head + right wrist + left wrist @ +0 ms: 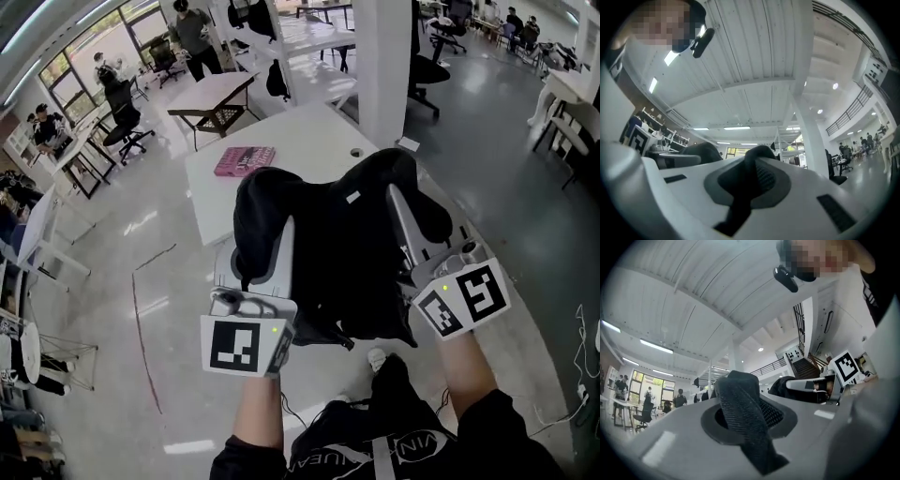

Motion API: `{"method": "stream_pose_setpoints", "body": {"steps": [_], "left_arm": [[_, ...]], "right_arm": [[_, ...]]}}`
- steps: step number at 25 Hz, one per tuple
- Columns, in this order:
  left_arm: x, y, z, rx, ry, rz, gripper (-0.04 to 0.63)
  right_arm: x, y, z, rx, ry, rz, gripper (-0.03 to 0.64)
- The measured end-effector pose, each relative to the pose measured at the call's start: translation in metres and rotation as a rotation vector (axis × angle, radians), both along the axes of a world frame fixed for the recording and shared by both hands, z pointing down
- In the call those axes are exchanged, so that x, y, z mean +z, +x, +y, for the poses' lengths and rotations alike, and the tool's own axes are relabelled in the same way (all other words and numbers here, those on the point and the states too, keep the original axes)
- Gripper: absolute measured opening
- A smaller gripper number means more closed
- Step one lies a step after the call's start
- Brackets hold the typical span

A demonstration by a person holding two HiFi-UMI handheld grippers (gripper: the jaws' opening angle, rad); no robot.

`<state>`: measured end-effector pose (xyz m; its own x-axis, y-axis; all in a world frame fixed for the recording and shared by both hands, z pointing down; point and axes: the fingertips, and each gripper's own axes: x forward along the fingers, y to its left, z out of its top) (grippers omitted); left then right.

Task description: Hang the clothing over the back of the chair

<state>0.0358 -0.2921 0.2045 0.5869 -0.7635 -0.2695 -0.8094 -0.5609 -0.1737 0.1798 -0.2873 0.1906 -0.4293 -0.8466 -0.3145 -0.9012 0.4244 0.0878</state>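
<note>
So, quick rundown. Both claws have the black clothing [347,253] up in the air, stretched between them in front of the person.

Left gripper [285,234]: jaws pinched tight on a fold of the fabric. In the left gripper view you can see the knit weave squeezed right btwn the pads, w/ a bit of cloth poking out past the tips. Right gripper [400,211]: same deal, jaws nearly together w/ a thin dark strip of the same garment clamped btwn them. Both point a bit upward, roughly side by side, marker cubes [232,345] facing the head cam.

The garment drapes over both sets of jaws and sags in the middle, w/ one bunched part hanging off the left side and another off the right. A small white tag [353,197] shows near the top. It's held above the near edge of a white table [281,141]; can't tell if the hem touches it.

Other stuff: pink book [246,160] lying flat on the table, well apart from the cloth. White pillar [384,66] just behind the table. Black office chair [127,127] off to the left by some desks, ppl standing around back there. Shiny grey floor [169,309].
</note>
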Motion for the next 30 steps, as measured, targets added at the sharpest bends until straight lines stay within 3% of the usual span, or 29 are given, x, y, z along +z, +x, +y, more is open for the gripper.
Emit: {"method": "stream_pose_setpoints", "body": {"steps": [4, 10, 18, 26, 30], "left_arm": [[0.036, -0.009, -0.049, -0.110, -0.101, -0.013, 0.089], [0.091, -0.016, -0.107, -0.217, -0.156, -0.056, 0.089], [0.149, -0.029, -0.164, -0.345, -0.268, -0.057, 0.100], [0.205, -0.043, -0.181, -0.415, -0.379, -0.129, 0.104], [0.220, -0.050, -0.183, -0.432, -0.414, -0.128, 0.104]], "right_arm": [[0.034, 0.006, -0.058, -0.036, -0.093, 0.023, 0.023], [0.092, 0.002, -0.129, -0.099, -0.205, 0.064, 0.023], [0.154, -0.001, -0.198, -0.121, -0.303, 0.177, 0.025], [0.214, -0.023, -0.229, -0.144, -0.373, 0.447, 0.025], [0.236, -0.030, -0.233, -0.141, -0.421, 0.540, 0.025]]}}
